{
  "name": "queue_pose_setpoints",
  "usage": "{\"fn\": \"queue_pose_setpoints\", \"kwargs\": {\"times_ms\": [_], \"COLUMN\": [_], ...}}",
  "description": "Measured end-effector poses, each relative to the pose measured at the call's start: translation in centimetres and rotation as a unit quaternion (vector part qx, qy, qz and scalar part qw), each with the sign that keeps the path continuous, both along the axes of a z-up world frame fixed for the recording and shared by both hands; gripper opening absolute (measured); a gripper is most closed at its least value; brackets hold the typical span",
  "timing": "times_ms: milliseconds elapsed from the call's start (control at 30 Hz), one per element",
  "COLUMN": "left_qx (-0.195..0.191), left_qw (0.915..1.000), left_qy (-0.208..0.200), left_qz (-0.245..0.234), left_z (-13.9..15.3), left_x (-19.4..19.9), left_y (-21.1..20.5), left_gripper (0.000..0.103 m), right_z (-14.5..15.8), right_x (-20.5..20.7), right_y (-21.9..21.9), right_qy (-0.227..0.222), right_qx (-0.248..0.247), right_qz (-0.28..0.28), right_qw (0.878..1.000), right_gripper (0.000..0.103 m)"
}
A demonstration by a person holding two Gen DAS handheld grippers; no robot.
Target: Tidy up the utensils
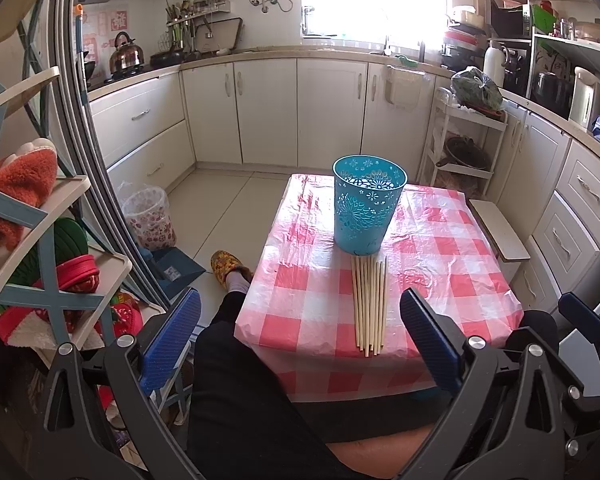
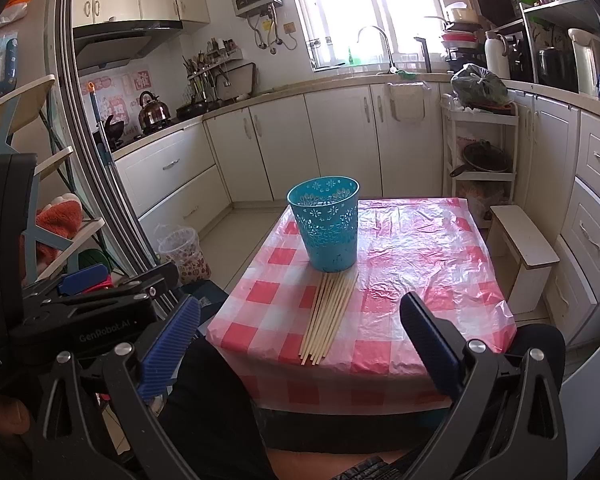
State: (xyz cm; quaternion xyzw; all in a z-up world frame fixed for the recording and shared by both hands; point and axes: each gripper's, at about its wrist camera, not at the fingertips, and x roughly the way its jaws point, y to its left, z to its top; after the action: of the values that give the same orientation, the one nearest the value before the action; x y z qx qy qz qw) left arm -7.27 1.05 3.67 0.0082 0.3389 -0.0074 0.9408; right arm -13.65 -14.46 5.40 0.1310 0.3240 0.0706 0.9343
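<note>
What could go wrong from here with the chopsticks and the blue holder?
1. The chopsticks lie packed side by side, so a pinch may catch several or scatter them.
2. Their near ends reach the front edge of the table; a nudge could push some off.
3. The blue holder looks light and perforated, standing right at the far tips; a tilted insertion might tip it.
Both the left gripper and right gripper are open, holding nothing.
</note>
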Motion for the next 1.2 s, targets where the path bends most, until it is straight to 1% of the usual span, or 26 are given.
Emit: {"fn": "queue_pose_setpoints", "kwargs": {"times_ms": [167,333,467,500,567,633,733,767,800,833,867,900,933,1000,1067,1133,1200], "left_qx": [-0.002,-0.003,-0.021,-0.028,-0.044,-0.039,-0.038,-0.037,-0.037,-0.039,-0.039,-0.04,-0.041,-0.041,-0.043,-0.046,-0.046], "left_qw": [1.0,1.0,0.9993,0.9989,0.9975,0.996,0.9936,0.993,0.9922,0.9912,0.9906,0.99,0.9893,0.9886,0.9875,0.9861,0.9848], "left_qy": [0.004,0.007,0.03,0.036,0.054,0.08,0.105,0.111,0.117,0.124,0.129,0.133,0.137,0.143,0.151,0.159,0.167], "left_qz": [0.0,-0.005,-0.007,-0.008,-0.011,-0.007,-0.013,-0.015,-0.02,-0.023,-0.024,-0.025,-0.026,-0.023,-0.019,-0.016,-0.015], "left_z": [-0.2,-0.7,-2.2,-2.7,-4.1,-5.7,-7.8,-8.5,-9.1,-9.7,-10.2,-10.6,-11.1,-11.7,-12.3,-12.9,-13.6], "left_x": [0.3,0.9,2.8,3.3,4.5,6.0,7.9,8.4,8.9,9.6,10.1,10.6,11.3,12.4,13.6,14.6,15.6], "left_y": [0.2,0.3,1.3,1.6,2.2,2.3,2.0,1.8,1.6,1.4,1.2,1.0,0.9,0.6,0.6,0.6,0.5], "left_gripper": [0.096,0.096,0.096,0.096,0.096,0.096,0.096,0.096,0.096,0.096,0.096,0.096,0.096,0.096,0.096,0.096,0.096], "right_z": [-0.1,-0.4,-1.5,-2.0,-3.7,-5.9,-9.9,-11.1,-12.3,-13.4,-14.4,-15.3,-16.2,-17.8,-19.1,-19.6,-19.9], "right_x": [0.0,0.5,2.2,2.9,4.8,6.9,10.2,11.3,12.4,13.7,14.7,15.8,17.0,19.1,20.9,21.9,22.8], "right_y": [0.1,0.0,-0.8,-1.0,-1.6,-2.3,-3.6,-3.9,-3.9,-3.7,-3.5,-3.3,-3.1,-2.7,-2.0,-1.8,-1.8], "right_qy": [-0.012,-0.011,-0.002,0.006,0.038,0.074,0.146,0.164,0.169,0.177,0.185,0.194,0.201,0.211,0.209,0.213,0.213], "right_qx": [-0.009,-0.011,-0.018,-0.019,-0.018,-0.032,-0.051,-0.053,-0.037,-0.028,-0.029,-0.026,-0.016,-0.005,0.0,-0.012,-0.015], "right_qz": [0.0,-0.002,-0.015,-0.021,-0.025,-0.03,-0.029,-0.026,-0.02,-0.012,-0.007,-0.001,0.004,0.008,0.007,-0.001,-0.006], "right_qw": [1.0,1.0,1.0,1.0,0.999,0.996,0.988,0.985,0.985,0.984,0.982,0.981,0.979,0.977,0.978,0.977,0.977], "right_gripper": [0.096,0.096,0.096,0.096,0.096,0.096,0.096,0.096,0.094,0.085,0.079,0.071,0.064,0.055,0.051,0.042,0.039]}}
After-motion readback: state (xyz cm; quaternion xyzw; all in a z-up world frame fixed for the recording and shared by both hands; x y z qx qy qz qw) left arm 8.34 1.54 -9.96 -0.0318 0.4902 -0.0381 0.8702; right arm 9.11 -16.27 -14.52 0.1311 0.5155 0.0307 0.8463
